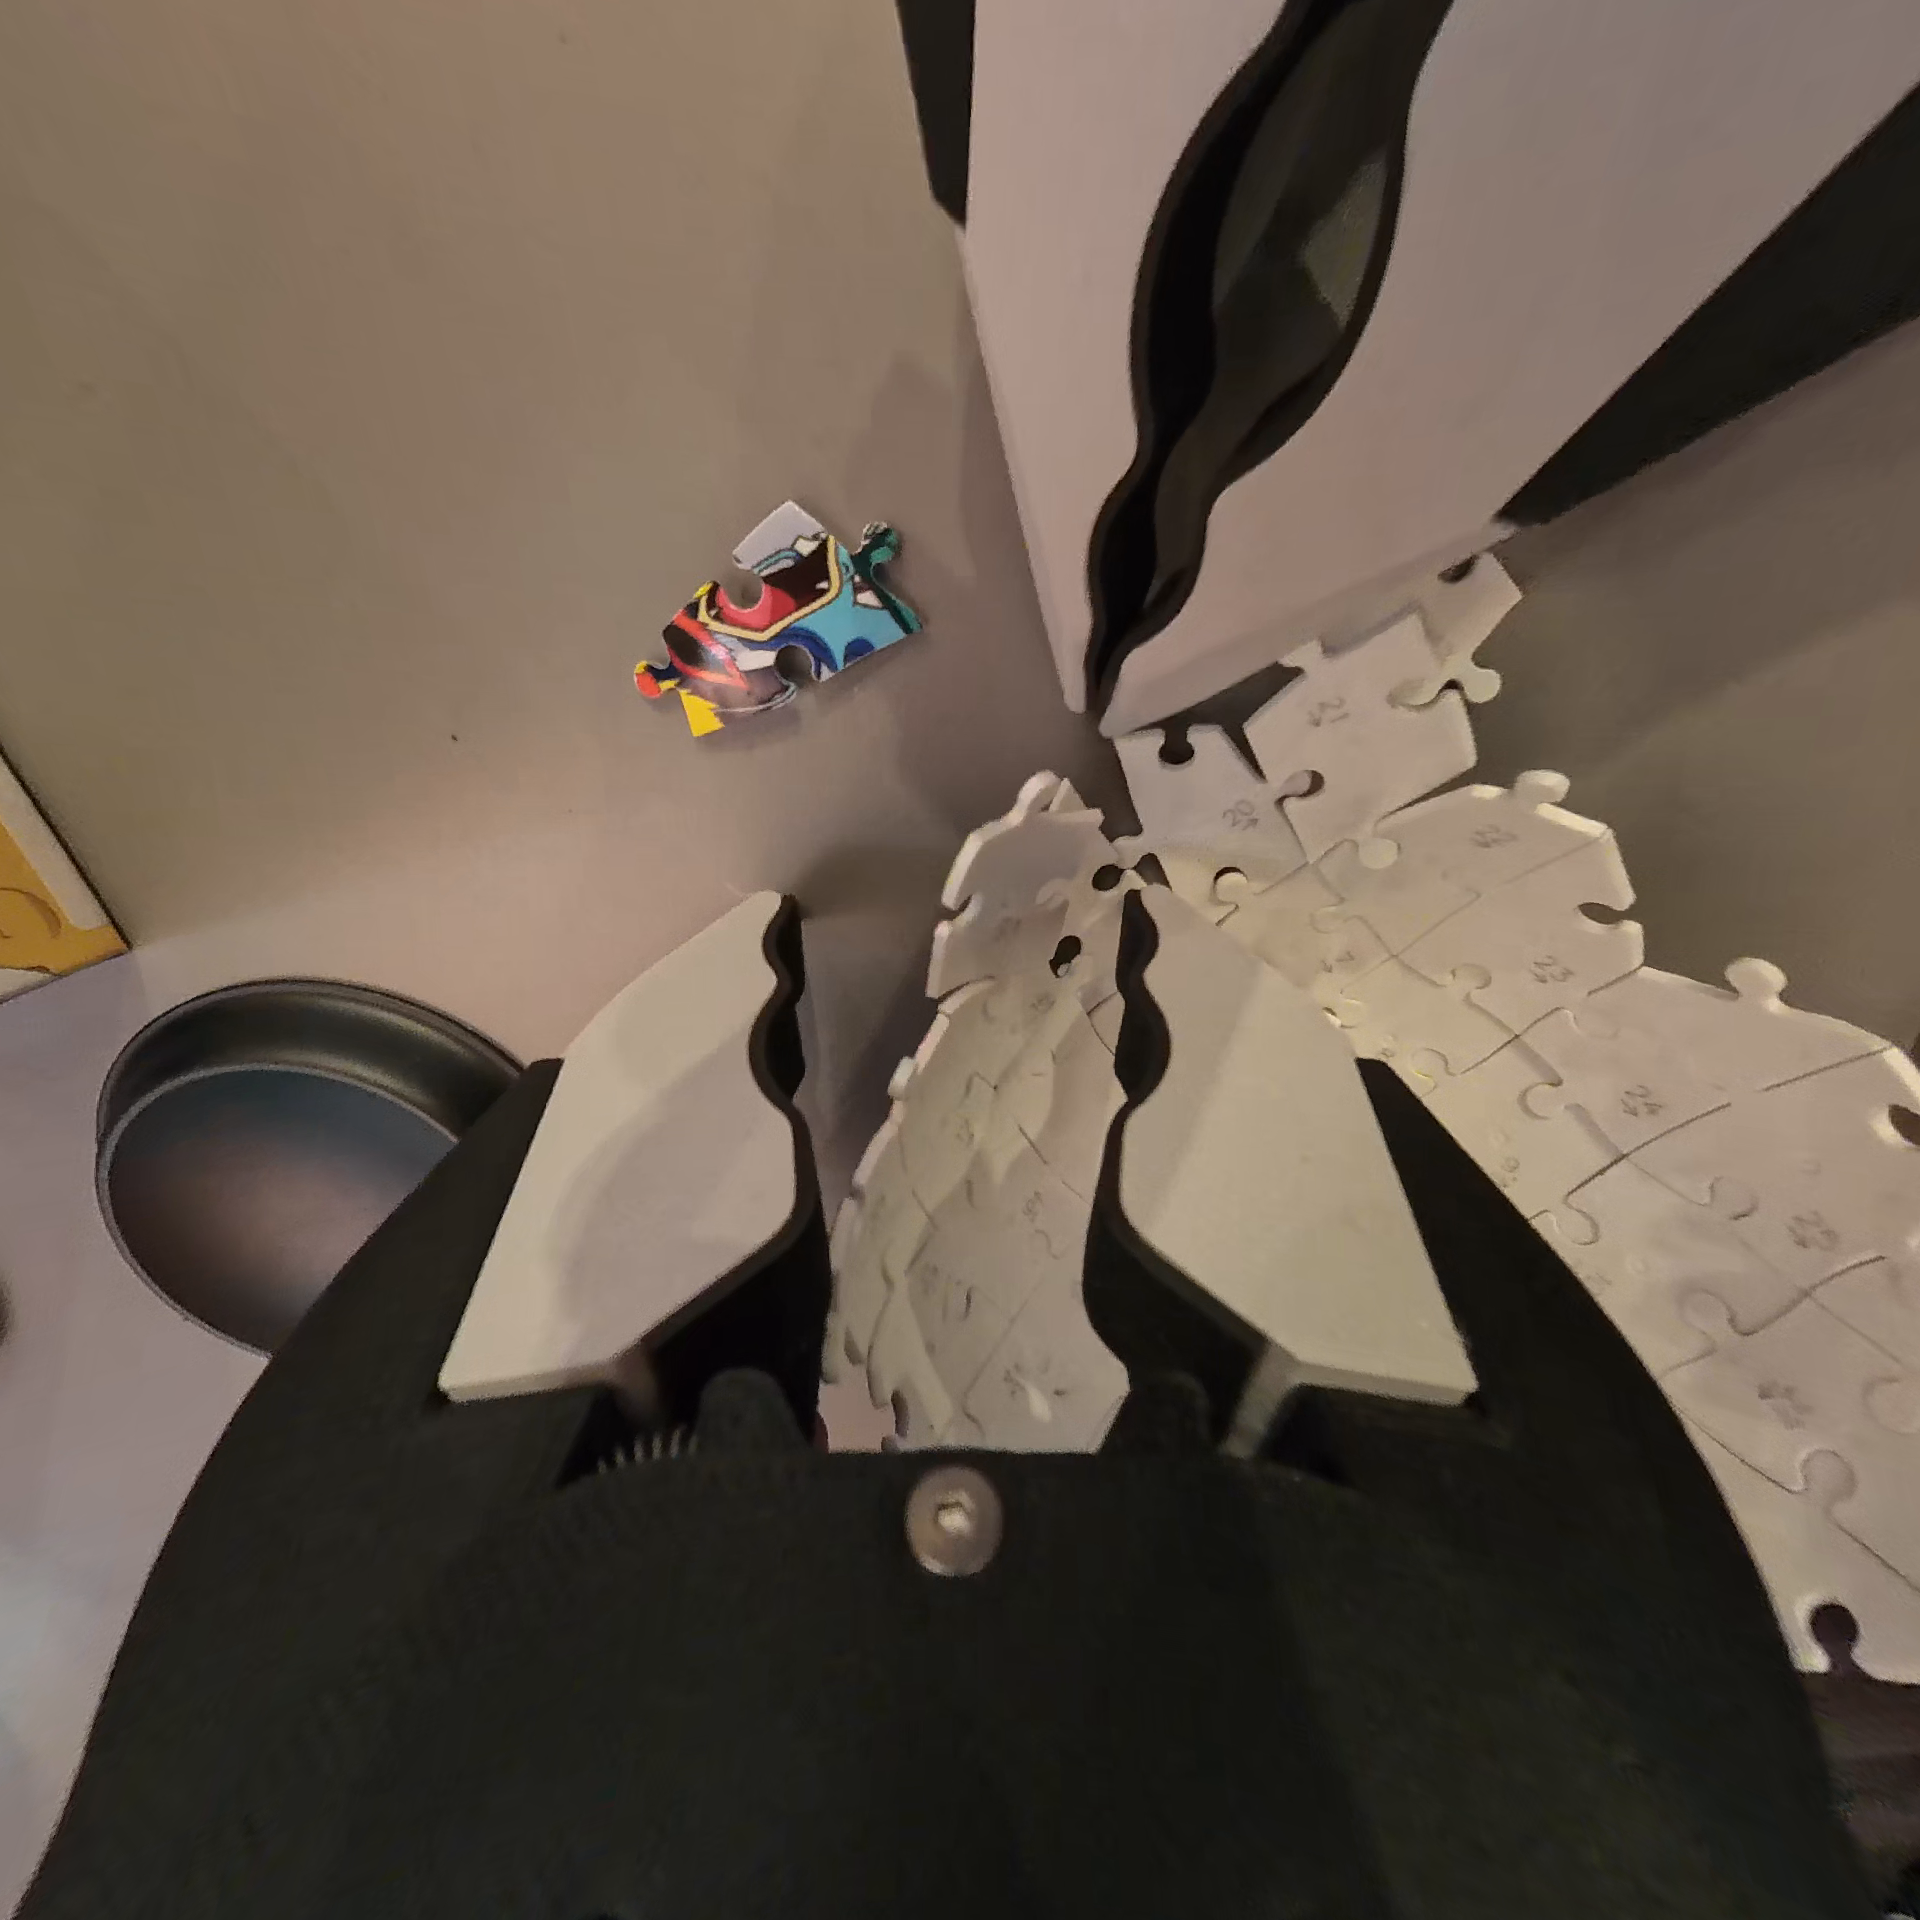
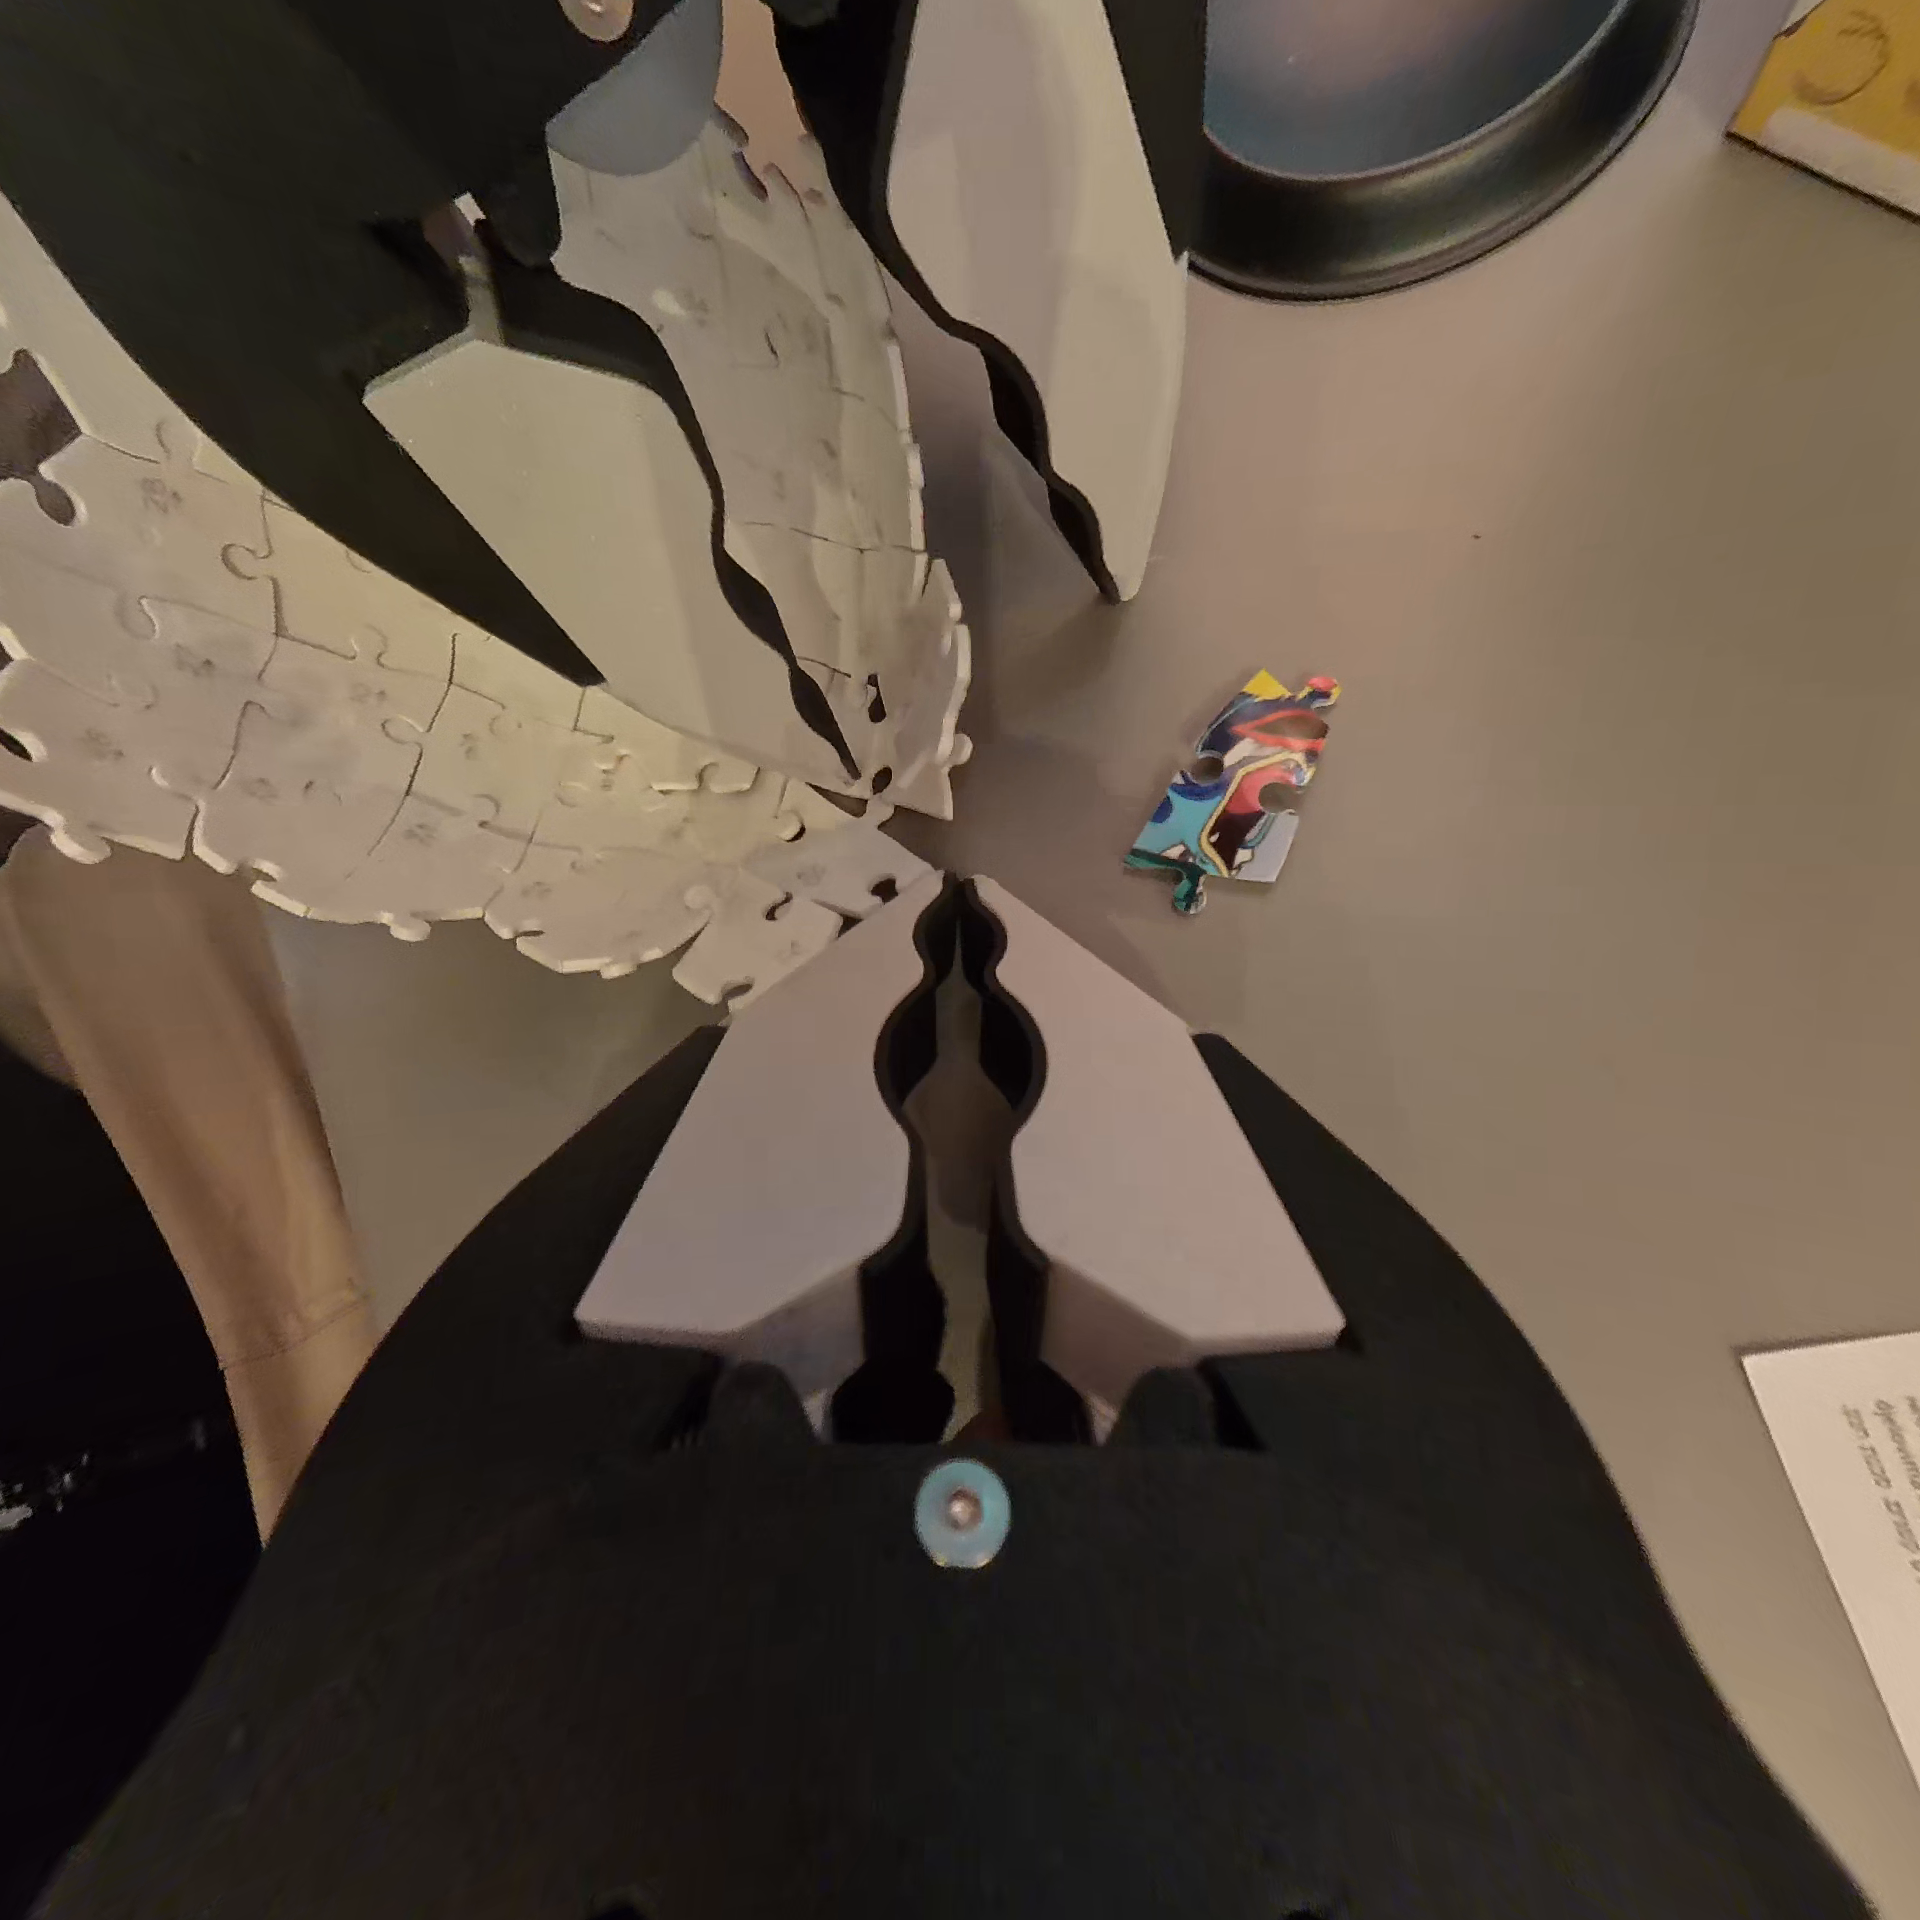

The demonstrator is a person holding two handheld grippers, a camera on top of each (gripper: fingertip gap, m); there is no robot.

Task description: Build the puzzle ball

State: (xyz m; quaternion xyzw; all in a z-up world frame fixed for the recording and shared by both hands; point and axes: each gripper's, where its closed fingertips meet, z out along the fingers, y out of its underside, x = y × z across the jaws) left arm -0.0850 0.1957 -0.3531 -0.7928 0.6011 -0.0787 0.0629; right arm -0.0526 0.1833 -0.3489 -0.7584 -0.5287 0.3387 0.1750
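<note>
The partly built puzzle ball (image 1: pixel 1558 1039) shows its white numbered backs as curved strips that meet at one point. One strip (image 1: pixel 966 1195) stands between the spread fingers of my left gripper (image 1: pixel 956 914), which is open. My right gripper (image 1: pixel 1101 712) comes in from above, shut, with its tips at the corner of the end piece. I cannot tell if it pinches that piece. In the right wrist view, the right gripper (image 2: pixel 954 883) meets the ball (image 2: pixel 364 748) at that point, with the left gripper (image 2: pixel 987 686) opposite. A loose coloured puzzle piece (image 1: pixel 779 623) (image 2: pixel 1236 790) lies on the grey table.
A round dark metal tin (image 1: pixel 281 1122) (image 2: pixel 1455 208) stands beyond the left gripper. A yellow flat thing (image 1: pixel 42 904) (image 2: pixel 1829 94) lies beside it. A white printed card (image 2: pixel 1849 1538) lies at the right. A person's beige sleeve (image 2: pixel 177 1091) is below the ball. Both grippers' tips are close together, under 4 cm apart.
</note>
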